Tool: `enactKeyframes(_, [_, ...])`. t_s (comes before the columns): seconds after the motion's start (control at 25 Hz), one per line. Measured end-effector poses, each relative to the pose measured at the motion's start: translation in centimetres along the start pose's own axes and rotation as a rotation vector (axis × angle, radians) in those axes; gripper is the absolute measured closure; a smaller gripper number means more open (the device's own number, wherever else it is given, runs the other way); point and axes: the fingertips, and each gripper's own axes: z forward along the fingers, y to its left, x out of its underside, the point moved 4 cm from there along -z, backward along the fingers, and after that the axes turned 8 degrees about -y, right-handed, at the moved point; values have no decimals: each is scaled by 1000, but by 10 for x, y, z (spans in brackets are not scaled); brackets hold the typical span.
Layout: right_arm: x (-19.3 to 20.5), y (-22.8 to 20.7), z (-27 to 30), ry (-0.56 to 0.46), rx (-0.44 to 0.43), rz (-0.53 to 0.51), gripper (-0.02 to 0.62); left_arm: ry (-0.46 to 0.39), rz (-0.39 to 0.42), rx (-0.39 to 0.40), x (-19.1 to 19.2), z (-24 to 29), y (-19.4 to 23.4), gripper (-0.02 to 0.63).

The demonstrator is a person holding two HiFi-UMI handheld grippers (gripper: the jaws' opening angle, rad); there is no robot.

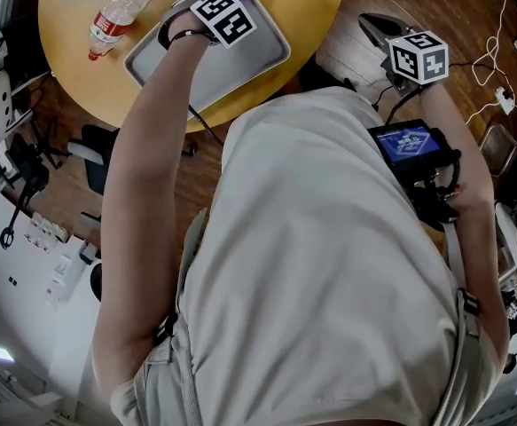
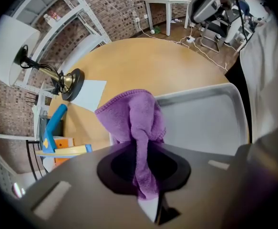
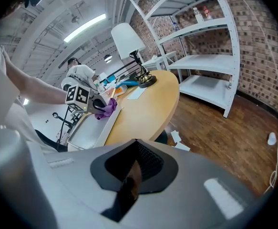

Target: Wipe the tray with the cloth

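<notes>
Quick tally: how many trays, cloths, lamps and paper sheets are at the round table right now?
Tray: 1
Cloth: 1
Lamp: 1
Paper sheet: 1
Total: 4

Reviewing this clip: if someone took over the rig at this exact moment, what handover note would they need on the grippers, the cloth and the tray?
Left gripper: shut on the purple cloth, held at the far rim of the tray.
Right gripper: shut, nothing in it, held off the side of the table, above the floor.
The tray lies on the table, beside a water bottle.
Done: the cloth is gripped and at the tray. How much has been wiped cannot be told.
Left: wipe across the tray's surface.
</notes>
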Motion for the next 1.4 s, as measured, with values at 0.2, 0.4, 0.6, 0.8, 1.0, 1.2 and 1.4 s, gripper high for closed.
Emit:
enactKeyframes(0.2, [-4, 1, 1, -4, -11, -20, 594, 0, 34, 33, -4, -2, -25, 565])
enactKeyframes(0.4, [3, 5, 3, 4, -26, -28, 594, -1, 73, 43, -9, -3, -66, 565])
enactKeyframes(0.6, [-9, 14, 10, -14, -66, -70, 594, -70, -81, -64, 1, -20, -63, 565])
enactKeyframes(0.8, [-15, 12, 9, -47, -75, -101, 594, -188, -392, -195, 41, -83, -59, 565])
enactKeyframes(1.0, [-23, 31, 18, -63, -150, -161, 594, -194, -676, -316, 113, -136, -89, 565])
enactKeyframes(1.2, [-37, 63, 30, -34, -215, -230, 594, -112, -864, -372, 187, -160, -136, 565])
enactKeyframes(1.4, [-65, 115, 40, 3, -266, -298, 594, -121, -1029, -370, 234, -181, -159, 565])
